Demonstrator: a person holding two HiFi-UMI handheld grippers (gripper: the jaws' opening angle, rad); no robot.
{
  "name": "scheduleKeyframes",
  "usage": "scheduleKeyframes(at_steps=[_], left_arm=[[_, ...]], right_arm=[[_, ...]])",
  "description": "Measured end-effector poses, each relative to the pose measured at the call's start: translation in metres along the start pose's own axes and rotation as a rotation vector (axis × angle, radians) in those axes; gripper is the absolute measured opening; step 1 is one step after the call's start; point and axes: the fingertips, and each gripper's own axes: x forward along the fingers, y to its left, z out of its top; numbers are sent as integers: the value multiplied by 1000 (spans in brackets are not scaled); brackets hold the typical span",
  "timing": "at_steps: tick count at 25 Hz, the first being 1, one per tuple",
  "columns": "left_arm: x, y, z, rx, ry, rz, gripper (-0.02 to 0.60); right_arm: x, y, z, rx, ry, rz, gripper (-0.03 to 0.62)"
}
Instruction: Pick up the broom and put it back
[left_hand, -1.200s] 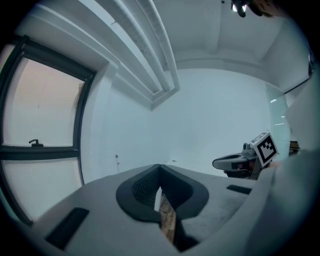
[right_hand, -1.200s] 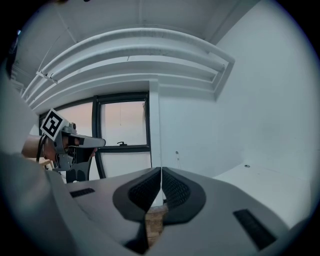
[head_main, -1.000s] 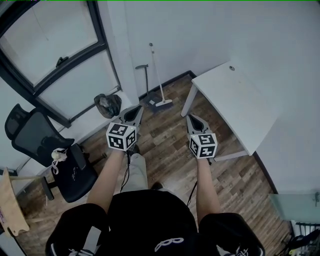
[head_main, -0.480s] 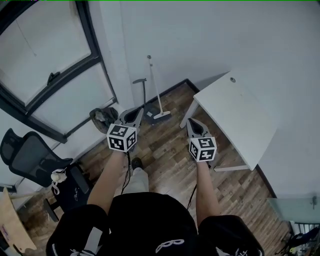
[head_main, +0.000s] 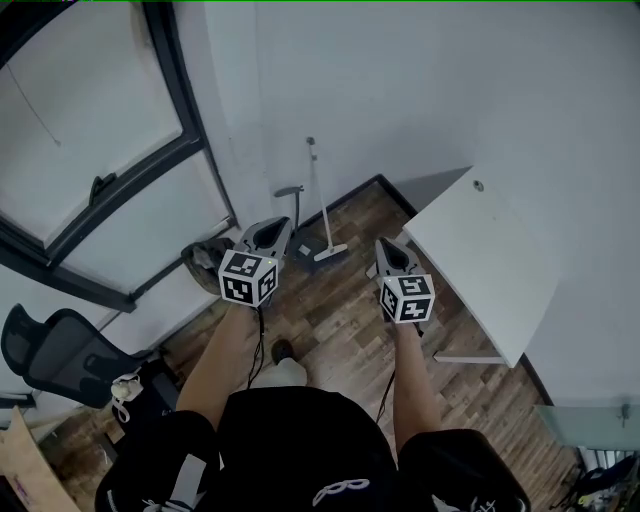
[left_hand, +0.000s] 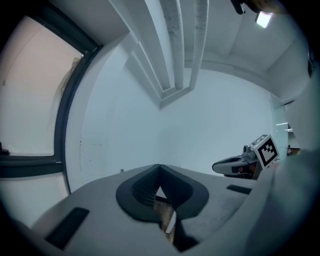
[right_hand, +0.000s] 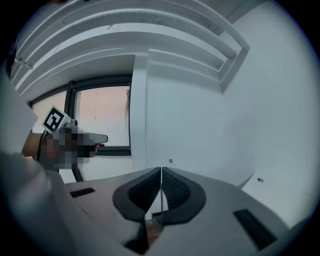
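Note:
The broom (head_main: 320, 205) leans upright against the white wall, its pale head (head_main: 331, 253) on the wood floor. A dark long-handled dustpan (head_main: 292, 212) stands just left of it. My left gripper (head_main: 270, 228) is held out over the floor, short of the dustpan, and is shut with nothing in it; its tips (left_hand: 159, 166) meet. My right gripper (head_main: 386, 244) is level with it, to the right of the broom head, also shut and empty, pads (right_hand: 161, 170) together. Neither touches the broom.
A white table (head_main: 490, 260) stands at the right, its corner close to my right gripper. A dark bundle (head_main: 203, 262) lies by the wall under the window (head_main: 90, 150). An office chair (head_main: 60, 350) sits at the lower left.
I have walked closer to the wall: the broom and dustpan now lie nearer both grippers' tips, and the chair has slid away to the lower left. Both grippers stay shut.

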Motion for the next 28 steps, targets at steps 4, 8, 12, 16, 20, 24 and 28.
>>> scheduleKeyframes(at_steps=[4,8,12,16,20,24,28], left_arm=[[23,31,3,-10,5,-16,17],[44,52,2,-17,20,-40,17],[63,69,-1,-19,38,-52,17],[79,83,-4,-31,51,-40,17],[100,93,-9,-42,63,-21,17],[126,101,-14,-36,77,2,17],[162,108,-11,-28,91,24,17]], right_arm=[[41,3,15,-5,5,2,26],[75,1,25,-4,7,-4,26],[102,-1,28,3,16,-8,26],[124,-6,27,11,30,1,26],[148,-18,27,7,31,22,26],[176,-40,32,1,18,45,26],[208,-66,40,1,18,76,26]])
